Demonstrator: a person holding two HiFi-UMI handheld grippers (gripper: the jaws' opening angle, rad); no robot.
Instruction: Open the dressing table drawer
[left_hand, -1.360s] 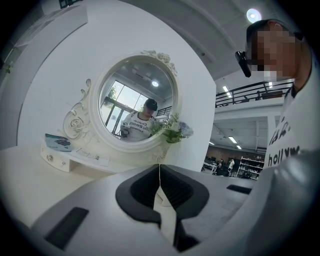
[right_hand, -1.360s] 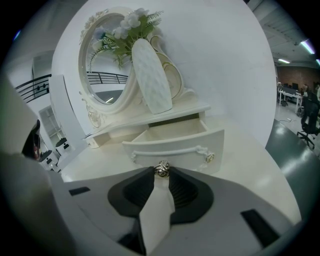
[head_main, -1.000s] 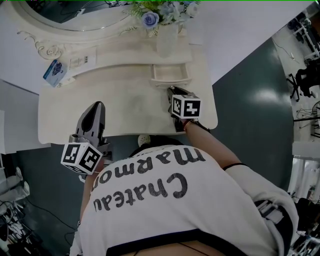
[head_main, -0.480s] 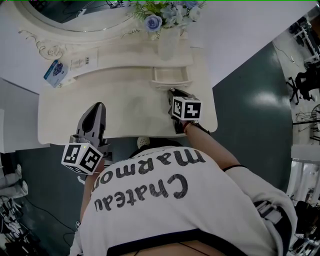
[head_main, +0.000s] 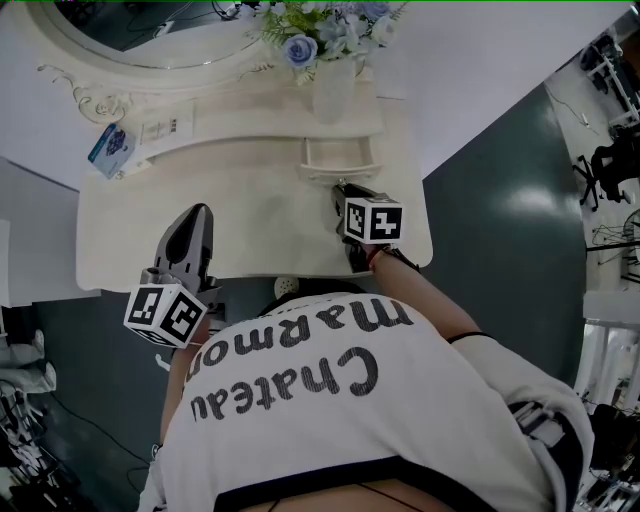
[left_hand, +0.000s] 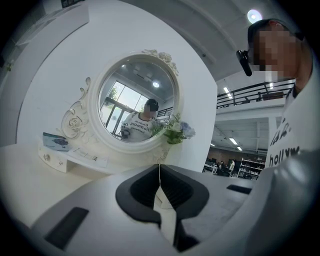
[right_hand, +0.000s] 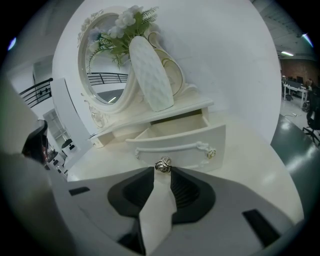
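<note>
Neither tool has moved: right tool (right_hand: 162, 170) clamps drawer knob (right_hand: 163, 164), hidden in head view; left tool (left_hand: 159, 168) closed

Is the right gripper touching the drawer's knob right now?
Touching. The right gripper view shows the right gripper with its fingers pressed against both sides of the knob on the open drawer.

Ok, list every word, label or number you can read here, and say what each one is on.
"Chateau Marmon": large dark print on the person's white shirt, head view; the word's end is hidden.
"holl": start of a line on the same shirt, left gripper view; the rest is unclear.
Card on the dresser shelf: print too small to read.
Blue packet: print too small to read.
</note>
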